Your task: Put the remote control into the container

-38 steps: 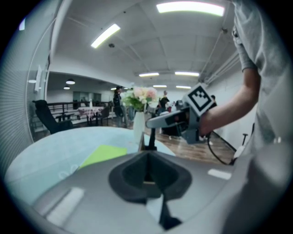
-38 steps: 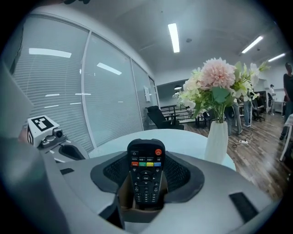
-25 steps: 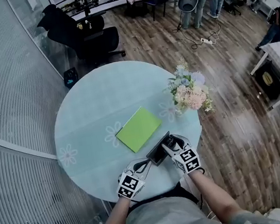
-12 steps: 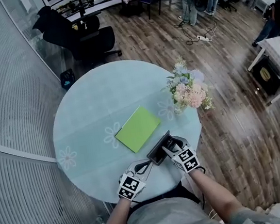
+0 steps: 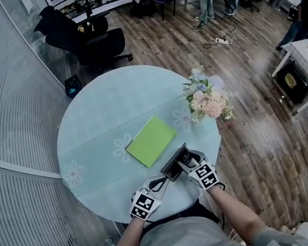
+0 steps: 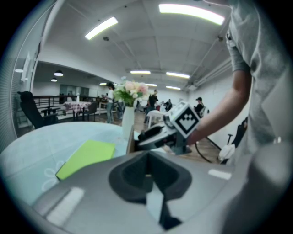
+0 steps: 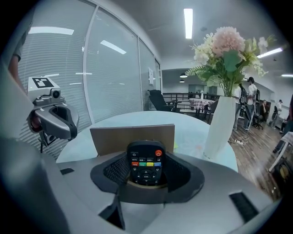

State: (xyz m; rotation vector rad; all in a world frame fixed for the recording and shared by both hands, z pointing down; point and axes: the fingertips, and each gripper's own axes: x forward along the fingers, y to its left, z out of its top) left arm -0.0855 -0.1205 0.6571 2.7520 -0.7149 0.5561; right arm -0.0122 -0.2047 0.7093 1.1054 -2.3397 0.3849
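A black remote control [image 7: 146, 167] with a red power button and coloured keys stands upright between the jaws of my right gripper [image 7: 147, 172], which is shut on it. Just beyond it rises the brown wall of the container [image 7: 132, 137]. In the head view the container [image 5: 173, 165] is a dark open box at the table's near edge, with my right gripper [image 5: 187, 161] at its near-right side. My left gripper [image 5: 160, 182] sits just left of the box, jaws shut and empty; its own view shows the shut jaws [image 6: 147, 176] and the right gripper [image 6: 167, 135] ahead.
A flat green rectangle [image 5: 152, 141] lies on the round pale-blue table [image 5: 96, 122] beyond the container. A white vase of flowers [image 5: 208, 99] stands at the table's right edge. Black chairs [image 5: 93, 40] and several people stand farther off on the wooden floor.
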